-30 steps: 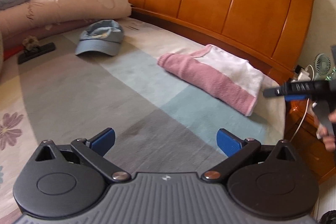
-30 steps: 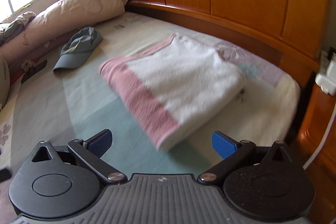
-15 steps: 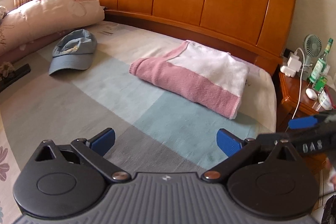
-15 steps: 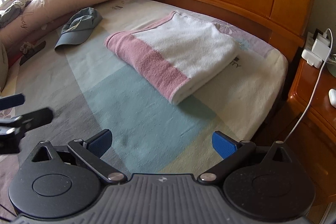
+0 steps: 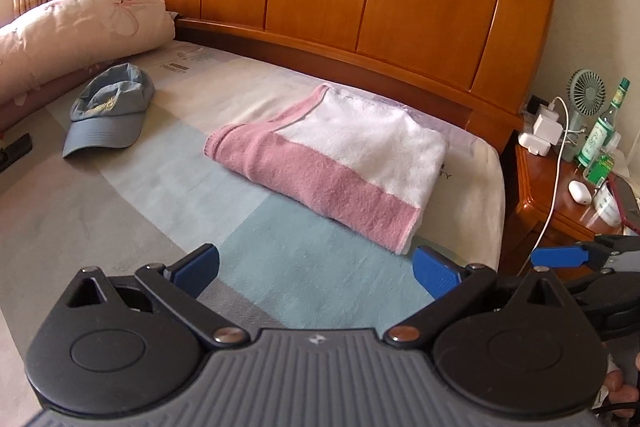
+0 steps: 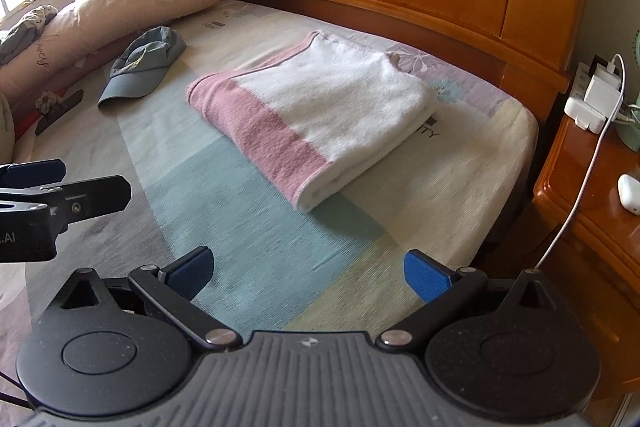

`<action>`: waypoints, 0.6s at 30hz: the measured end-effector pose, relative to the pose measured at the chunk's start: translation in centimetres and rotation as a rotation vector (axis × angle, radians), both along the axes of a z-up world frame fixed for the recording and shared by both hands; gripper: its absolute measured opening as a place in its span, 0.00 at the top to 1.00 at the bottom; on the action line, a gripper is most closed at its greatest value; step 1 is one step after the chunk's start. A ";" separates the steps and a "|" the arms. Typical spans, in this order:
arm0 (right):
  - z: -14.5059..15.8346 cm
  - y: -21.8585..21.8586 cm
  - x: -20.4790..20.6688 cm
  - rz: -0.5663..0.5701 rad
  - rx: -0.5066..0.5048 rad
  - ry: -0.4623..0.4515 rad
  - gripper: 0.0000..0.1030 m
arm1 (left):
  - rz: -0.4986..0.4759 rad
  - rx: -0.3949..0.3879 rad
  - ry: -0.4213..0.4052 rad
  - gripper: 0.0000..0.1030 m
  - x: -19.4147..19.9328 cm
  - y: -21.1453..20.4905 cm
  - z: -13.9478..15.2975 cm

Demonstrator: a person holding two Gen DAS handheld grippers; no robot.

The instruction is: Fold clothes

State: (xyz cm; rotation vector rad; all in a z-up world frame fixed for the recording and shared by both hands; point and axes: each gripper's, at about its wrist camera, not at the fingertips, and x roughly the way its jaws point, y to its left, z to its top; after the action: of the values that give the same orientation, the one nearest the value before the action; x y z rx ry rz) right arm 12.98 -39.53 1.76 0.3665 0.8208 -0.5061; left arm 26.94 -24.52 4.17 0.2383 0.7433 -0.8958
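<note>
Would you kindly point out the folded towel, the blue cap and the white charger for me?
folded towel (image 6: pixel 332 107), right wrist view, on its white top face.
blue cap (image 5: pixel 106 137), left wrist view, on the brim.
white charger (image 6: pixel 602 93), right wrist view, on the plug body.

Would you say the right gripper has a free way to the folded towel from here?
Probably yes: the right gripper is open and only bare bedsheet lies before the towel.
</note>
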 end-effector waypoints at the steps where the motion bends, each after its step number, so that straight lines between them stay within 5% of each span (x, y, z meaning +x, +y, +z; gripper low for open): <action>1: 0.0 -0.2 -0.1 0.003 -0.002 -0.003 0.00 | 0.007 0.000 0.007 0.01 0.0 -0.2 0.0; 9: -0.1 -1.9 -0.4 0.029 0.001 -0.013 0.00 | 0.099 -0.036 -0.010 0.01 -0.3 -1.2 0.4; 18: -0.3 -3.1 -1.0 0.025 0.014 -0.021 0.00 | 0.087 -0.039 0.008 0.01 -0.5 -2.5 0.4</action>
State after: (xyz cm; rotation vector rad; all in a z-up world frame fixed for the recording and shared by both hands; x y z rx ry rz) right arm 11.99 -42.63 1.46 0.3733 0.8077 -0.4727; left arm 26.49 -26.99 4.56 0.1666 0.7377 -0.8285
